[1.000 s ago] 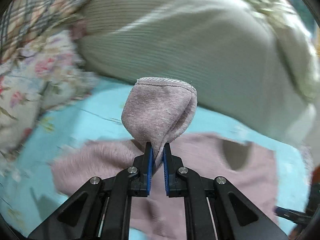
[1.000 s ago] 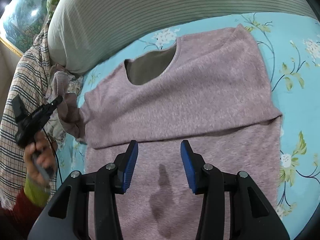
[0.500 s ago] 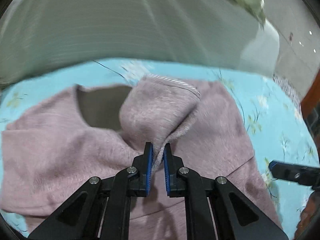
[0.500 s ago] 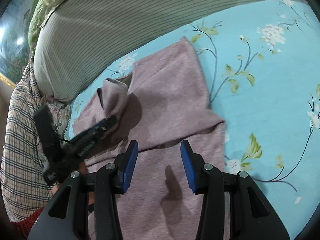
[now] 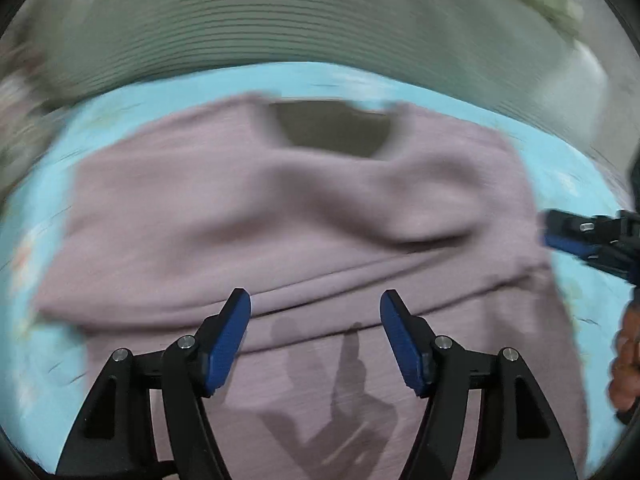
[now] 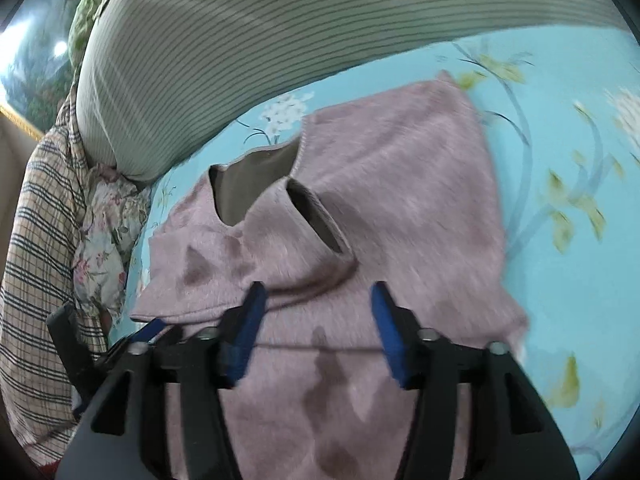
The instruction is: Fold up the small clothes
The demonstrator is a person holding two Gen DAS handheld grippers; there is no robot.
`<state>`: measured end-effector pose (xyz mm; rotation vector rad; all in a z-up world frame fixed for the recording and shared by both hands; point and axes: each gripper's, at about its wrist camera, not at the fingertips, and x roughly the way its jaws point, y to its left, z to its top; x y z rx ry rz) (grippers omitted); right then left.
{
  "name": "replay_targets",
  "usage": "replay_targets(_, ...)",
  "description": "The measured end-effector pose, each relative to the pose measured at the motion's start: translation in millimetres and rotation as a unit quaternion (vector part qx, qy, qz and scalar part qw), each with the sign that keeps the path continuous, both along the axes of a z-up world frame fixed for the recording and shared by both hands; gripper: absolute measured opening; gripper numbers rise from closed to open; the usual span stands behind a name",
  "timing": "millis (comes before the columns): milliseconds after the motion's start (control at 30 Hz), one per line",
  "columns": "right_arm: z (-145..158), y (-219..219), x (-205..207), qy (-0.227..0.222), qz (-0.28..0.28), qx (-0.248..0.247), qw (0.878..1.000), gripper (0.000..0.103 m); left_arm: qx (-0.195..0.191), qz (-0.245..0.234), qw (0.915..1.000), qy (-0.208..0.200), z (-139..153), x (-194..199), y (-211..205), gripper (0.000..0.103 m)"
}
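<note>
A small mauve knit sweater [image 5: 280, 216] lies flat on the turquoise floral bedsheet [image 6: 568, 160], neck hole toward the pillow. Its left sleeve [image 6: 304, 236] lies folded across the chest, cuff opening up. It also shows in the right wrist view [image 6: 400, 184]. My left gripper [image 5: 316, 328] is open and empty, hovering over the sweater's lower body. My right gripper [image 6: 316, 320] is open and empty above the sweater's middle. It shows at the right edge of the left wrist view [image 5: 588, 240]; the left gripper shows at the lower left of the right wrist view [image 6: 136, 336].
A large striped grey-green pillow [image 6: 280, 28] lies just beyond the sweater. A plaid cloth [image 6: 36, 240] and a floral cloth [image 6: 108, 232] are piled at the left. A hand [image 5: 626, 356] shows at the right edge.
My left gripper carried the sleeve over the chest, opened and let it go. The sleeve now lies on the sweater. My right gripper stayed open and shifted over the sweater.
</note>
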<state>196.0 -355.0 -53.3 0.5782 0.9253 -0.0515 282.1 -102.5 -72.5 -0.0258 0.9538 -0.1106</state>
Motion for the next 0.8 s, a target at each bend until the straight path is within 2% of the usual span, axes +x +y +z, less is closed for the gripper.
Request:
replay_targets(33, -1.0, 1.1, 6.7, 0.0, 0.004, -0.003, 1.0, 0.062, 0.005, 0.048, 0.9988, 0.001, -1.0, -5.3, 31.3, 0.068)
replay_targets(100, -6.1, 4.4, 26.4, 0.004, 0.015, -0.01, 1.0, 0.062, 0.004, 0.111, 0.9937, 0.007, -4.6, -11.0, 73.5, 0.067)
replay_targets(133, -8.7, 4.8, 31.7, 0.007, 0.018, -0.012, 1.0, 0.062, 0.0, 0.148, 0.9889, 0.015, -8.4, -13.5, 99.7, 0.066)
replay_targets(233, -20.6, 9.9, 55.1, 0.023, 0.025, -0.025, 0.999, 0.062, -0.02, 0.209, 0.9772, 0.032, -19.5, -13.7, 151.6, 0.063)
replay_targets(267, -23.7, 12.4, 61.1, 0.029, 0.028, -0.03, 0.999, 0.06, -0.023, 0.216, 0.9756, 0.031, -20.6, -11.9, 159.9, 0.063)
replay_targets(333, -22.6, 17.0, 67.8, 0.027, 0.035, -0.026, 0.999, 0.028, -0.022, 0.215, 0.9759, 0.029, -20.9, -5.1, 170.1, 0.063)
replay_targets(367, -18.4, 19.7, 69.5, 0.026, 0.042, -0.019, 0.999, 0.005, -0.02, 0.213, 0.9764, 0.031, -21.6, -1.8, 171.9, 0.063)
replay_targets(433, 1.3, 24.9, 64.9, 0.004, 0.046, -0.032, 0.998, 0.005, -0.018, 0.206, 0.9778, 0.034, -25.4, 6.2, 170.6, 0.063)
replay_targets(500, 32.7, 23.3, 49.3, -0.043, 0.042, -0.037, 0.997, 0.005, -0.017, 0.195, 0.9799, 0.038, -28.5, 13.3, 167.4, 0.062)
replay_targets(600, 63.1, 2.6, 20.8, -0.088, 0.005, -0.036, 0.995, 0.005, -0.003, 0.184, 0.9816, 0.049, -35.3, 21.3, 159.6, 0.056)
replay_targets(667, 57.8, -20.3, 8.9, -0.073, -0.029, -0.044, 0.996, 0.005, 0.001, 0.185, 0.9814, 0.051, -37.6, 22.6, 158.8, 0.056)
replay_targets(800, 20.2, -55.1, -0.5, -0.014, -0.075, -0.032, 0.997, 0.005, 0.002, 0.183, 0.9819, 0.049, -39.0, 19.4, 160.8, 0.056)
